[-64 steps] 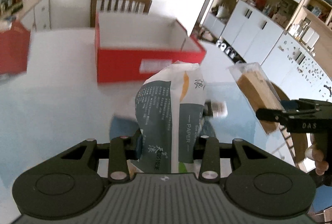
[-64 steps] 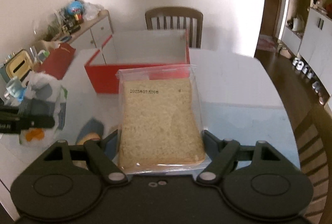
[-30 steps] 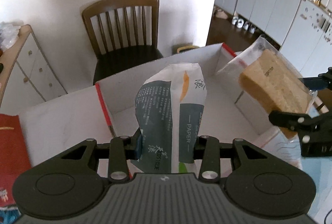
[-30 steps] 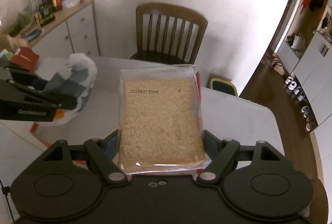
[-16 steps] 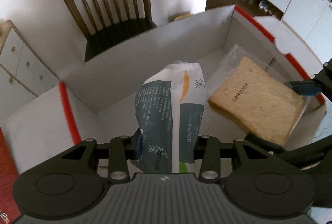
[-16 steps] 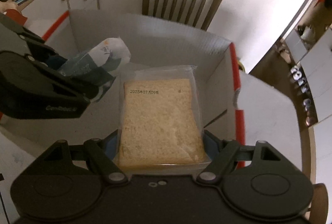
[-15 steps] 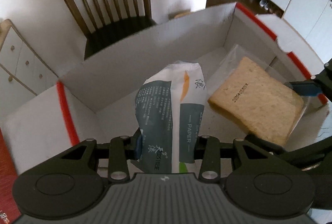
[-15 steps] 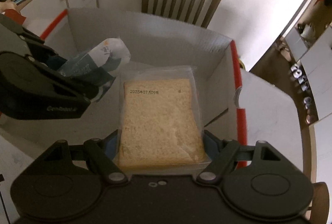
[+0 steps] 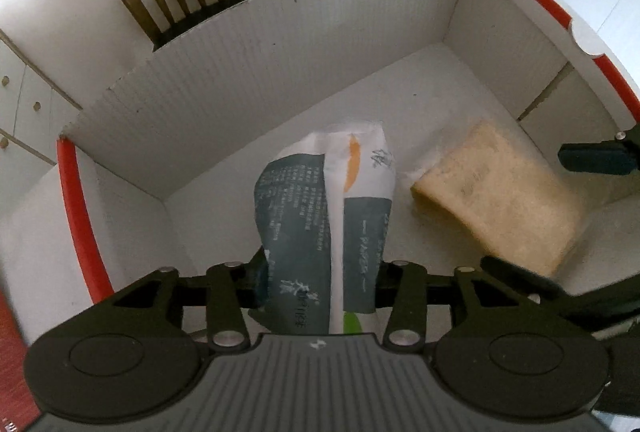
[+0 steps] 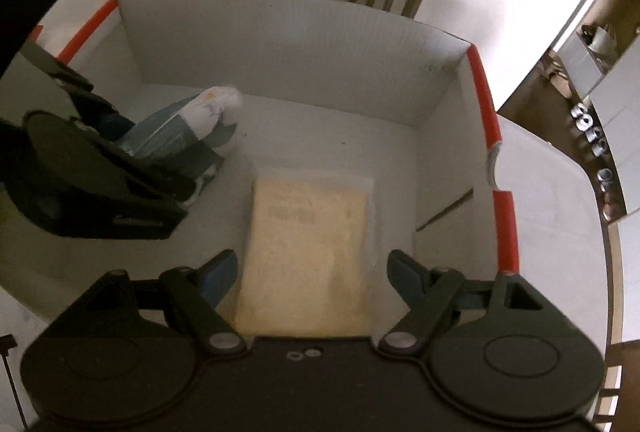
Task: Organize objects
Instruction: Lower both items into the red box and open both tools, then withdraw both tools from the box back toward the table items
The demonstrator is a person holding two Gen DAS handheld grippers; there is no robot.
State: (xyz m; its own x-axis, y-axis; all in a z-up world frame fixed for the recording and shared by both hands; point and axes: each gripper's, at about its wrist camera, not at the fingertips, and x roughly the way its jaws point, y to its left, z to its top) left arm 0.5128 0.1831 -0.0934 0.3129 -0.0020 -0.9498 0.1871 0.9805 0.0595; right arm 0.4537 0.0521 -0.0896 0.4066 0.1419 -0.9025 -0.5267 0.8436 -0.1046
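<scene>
- Inside the red-rimmed white corrugated box [image 10: 280, 43], at the frame's centre, the clear-bagged slice of pale bread [image 10: 308, 256] lay flat on the floor, released; the right gripper [image 10: 312, 272] stood wide, its jaws opening with gaps either side of the bag.
- Lower centre of the left view, the grey-and-white printed tissue pack [image 9: 328, 224] sat between the left gripper [image 9: 320, 272], whose jaws were opening; it looked nearly delivered.
- Whether those pads still pressed the pack was unclear, and any objects outside the box were out of view.
</scene>
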